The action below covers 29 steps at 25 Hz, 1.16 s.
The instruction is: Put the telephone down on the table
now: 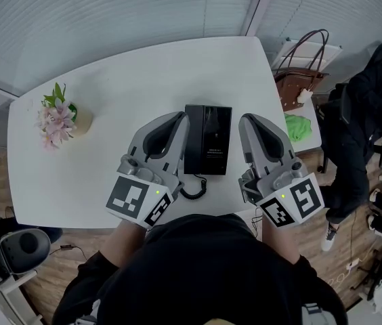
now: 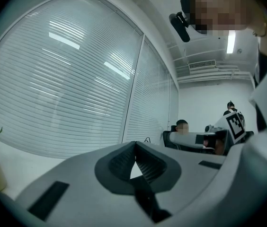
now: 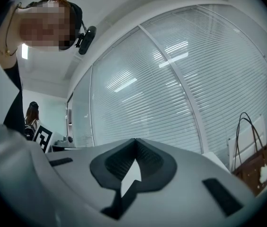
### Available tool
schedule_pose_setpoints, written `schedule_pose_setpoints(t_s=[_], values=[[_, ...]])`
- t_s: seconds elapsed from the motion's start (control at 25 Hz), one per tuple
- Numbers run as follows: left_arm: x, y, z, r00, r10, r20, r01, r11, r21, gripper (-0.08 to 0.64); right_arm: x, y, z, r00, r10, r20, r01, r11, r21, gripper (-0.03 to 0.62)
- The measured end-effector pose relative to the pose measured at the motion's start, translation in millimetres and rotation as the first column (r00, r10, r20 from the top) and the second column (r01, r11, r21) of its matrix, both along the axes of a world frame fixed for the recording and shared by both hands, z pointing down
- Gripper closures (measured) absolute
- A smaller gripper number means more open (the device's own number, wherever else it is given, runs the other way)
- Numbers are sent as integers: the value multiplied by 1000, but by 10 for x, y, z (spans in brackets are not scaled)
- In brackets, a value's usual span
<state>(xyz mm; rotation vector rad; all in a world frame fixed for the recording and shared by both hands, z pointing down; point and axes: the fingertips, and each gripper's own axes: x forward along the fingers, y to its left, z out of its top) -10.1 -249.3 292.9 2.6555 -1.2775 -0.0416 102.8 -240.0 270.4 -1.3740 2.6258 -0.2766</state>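
Note:
A black telephone (image 1: 208, 139) lies flat on the white table (image 1: 123, 80), its coiled cord (image 1: 194, 189) curling off its near end. My left gripper (image 1: 179, 117) rests on the table just left of the phone, jaws shut with nothing between them. Just right of the phone, my right gripper (image 1: 246, 119) is likewise shut and empty. Neither touches the phone. In the left gripper view the left gripper (image 2: 134, 144) shows its tips meeting in front of window blinds. The right gripper (image 3: 134, 140) shows the same in its own view. The phone is hidden in both gripper views.
A pale vase of pink flowers (image 1: 59, 118) stands at the table's left end. Beyond the right edge are a brown handbag (image 1: 301, 73) on a side table, a green cloth (image 1: 300, 126) and a person in black (image 1: 362, 117). An office chair (image 1: 13, 252) sits low at the left.

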Motion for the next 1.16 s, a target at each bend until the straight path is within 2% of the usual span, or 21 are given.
schedule_pose_setpoints(t_s=[0.24, 1.16], values=[[-13, 5, 6, 1000, -4, -1, 4, 1000, -4, 546, -46, 28, -27, 1000, -20, -13, 20, 1000, 9, 589], [-1, 4, 44, 1000, 7, 25, -7, 1000, -10, 546, -21, 20, -44, 1000, -5, -10, 5, 1000, 11, 589]])
